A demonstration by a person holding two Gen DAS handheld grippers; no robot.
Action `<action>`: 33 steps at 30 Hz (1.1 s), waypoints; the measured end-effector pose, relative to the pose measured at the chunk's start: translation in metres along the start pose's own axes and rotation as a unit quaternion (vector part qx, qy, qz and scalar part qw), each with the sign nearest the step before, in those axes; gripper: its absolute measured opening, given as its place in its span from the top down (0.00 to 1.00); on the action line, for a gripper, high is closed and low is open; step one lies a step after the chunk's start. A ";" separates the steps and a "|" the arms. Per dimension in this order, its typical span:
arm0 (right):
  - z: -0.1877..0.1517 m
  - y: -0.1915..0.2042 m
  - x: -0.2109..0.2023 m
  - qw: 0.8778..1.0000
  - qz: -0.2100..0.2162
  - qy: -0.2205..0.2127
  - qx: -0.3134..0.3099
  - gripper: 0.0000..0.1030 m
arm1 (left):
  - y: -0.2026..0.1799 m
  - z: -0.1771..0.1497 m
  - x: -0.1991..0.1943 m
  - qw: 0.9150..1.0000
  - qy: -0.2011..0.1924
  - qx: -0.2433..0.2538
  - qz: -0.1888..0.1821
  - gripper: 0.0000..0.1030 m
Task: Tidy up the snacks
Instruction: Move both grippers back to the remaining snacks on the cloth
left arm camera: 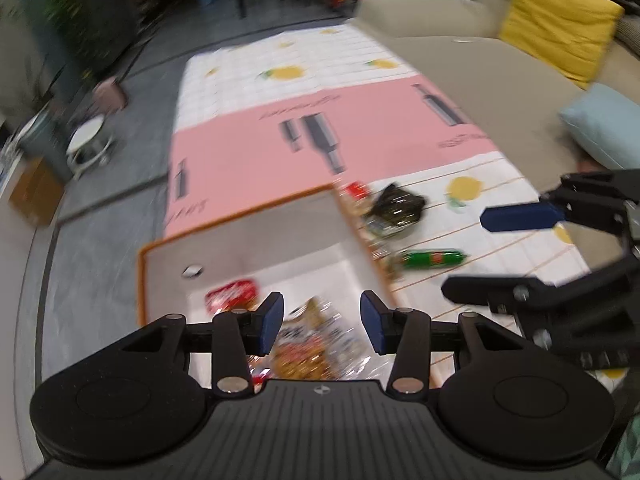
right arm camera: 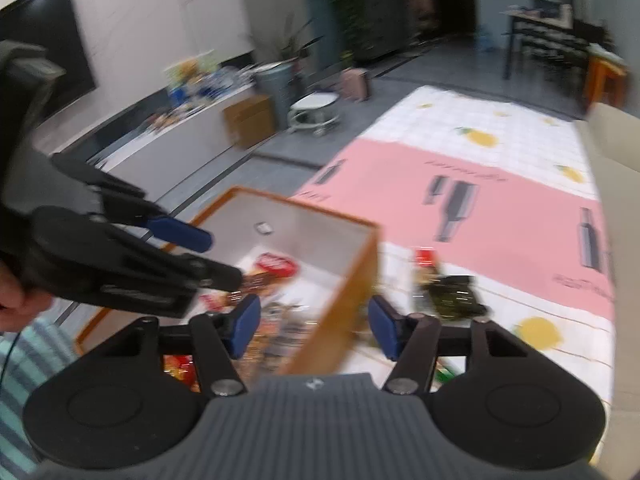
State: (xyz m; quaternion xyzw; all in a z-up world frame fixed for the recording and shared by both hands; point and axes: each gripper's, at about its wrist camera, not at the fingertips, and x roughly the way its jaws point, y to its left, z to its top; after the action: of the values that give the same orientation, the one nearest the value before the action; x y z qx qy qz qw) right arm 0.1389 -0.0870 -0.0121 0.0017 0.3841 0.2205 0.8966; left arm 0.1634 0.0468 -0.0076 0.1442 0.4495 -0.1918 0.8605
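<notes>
A patterned mat on the floor carries an orange-rimmed box, a green packet and a dark packet.

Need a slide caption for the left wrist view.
Left gripper open above the orange-rimmed box holding snack packets, green tube snack and dark packet left on the mat.

No legible text; lettering on pink mat and snack packets too blurred.

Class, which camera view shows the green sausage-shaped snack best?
The left wrist view: the green snack lies whole on the mat, right of the box. The right wrist view shows at most a blurred green scrap behind its own gripper.
</notes>
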 end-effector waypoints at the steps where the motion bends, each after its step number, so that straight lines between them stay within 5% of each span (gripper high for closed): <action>1: -0.004 -0.008 -0.004 1.000 -0.010 -0.005 0.006 0.42 | -0.007 0.003 0.001 1.000 -0.003 0.012 -0.004 0.49; 10: -0.047 -0.061 0.007 0.997 -0.052 0.016 0.050 0.42 | -0.056 0.019 0.032 0.995 0.000 0.103 -0.019 0.49; 19: -0.063 -0.083 0.062 0.997 -0.048 0.049 0.034 0.43 | -0.062 0.030 0.060 0.989 0.017 0.139 -0.040 0.49; 33: -0.063 -0.101 0.130 0.996 -0.041 0.081 -0.021 0.55 | -0.086 0.037 0.125 0.948 0.071 0.303 -0.059 0.34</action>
State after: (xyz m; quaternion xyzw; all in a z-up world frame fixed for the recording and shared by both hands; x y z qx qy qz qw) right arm 0.2147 -0.1370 -0.1631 -0.0504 0.4506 0.1912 0.8706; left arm 0.2162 -0.0703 -0.0972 0.3848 0.4375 -0.3585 0.7293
